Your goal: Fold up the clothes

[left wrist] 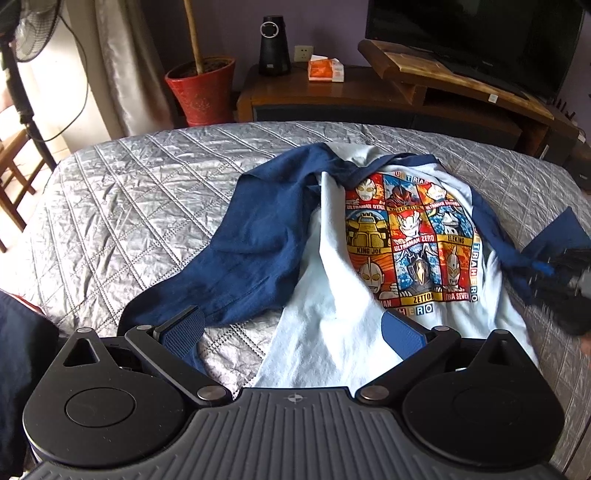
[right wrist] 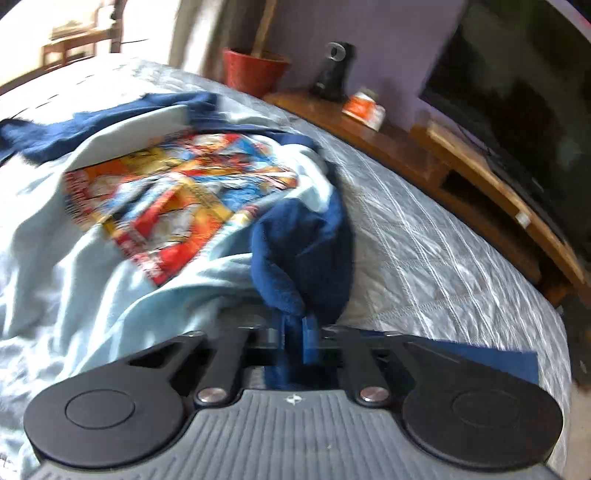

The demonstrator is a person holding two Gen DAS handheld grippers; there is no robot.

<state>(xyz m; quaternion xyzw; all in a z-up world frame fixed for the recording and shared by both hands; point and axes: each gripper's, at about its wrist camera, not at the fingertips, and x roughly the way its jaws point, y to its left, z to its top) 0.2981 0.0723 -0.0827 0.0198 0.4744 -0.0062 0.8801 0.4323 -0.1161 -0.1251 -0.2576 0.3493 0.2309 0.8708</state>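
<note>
Left wrist: shirt (left wrist: 332, 295) crumpled on bed (left wrist: 129, 192), pale blue, navy sleeves, cartoon print up. Left gripper (left wrist: 291, 328) spread apart, empty. Right gripper (right wrist: 295, 339) pinches right sleeve (right wrist: 303, 251).

This is a bedroom in a home. A bed (left wrist: 129, 192) covered with a silvery quilted spread fills the middle of both views. Past its foot stands a low wooden TV cabinet (left wrist: 332, 96) against a purple wall, carrying a dark flat television (left wrist: 476, 33), a black cylindrical speaker (left wrist: 273, 44) and an orange-and-white box (left wrist: 325, 68). A red plant pot (left wrist: 201, 88) sits on the floor beside pale curtains (left wrist: 122, 55), with a standing fan (left wrist: 29, 33) and a wooden chair (left wrist: 14, 173) nearby (all ordinary household furnishings). A child's cartoon-print shirt (left wrist: 406, 229) lies on the bed.
</note>
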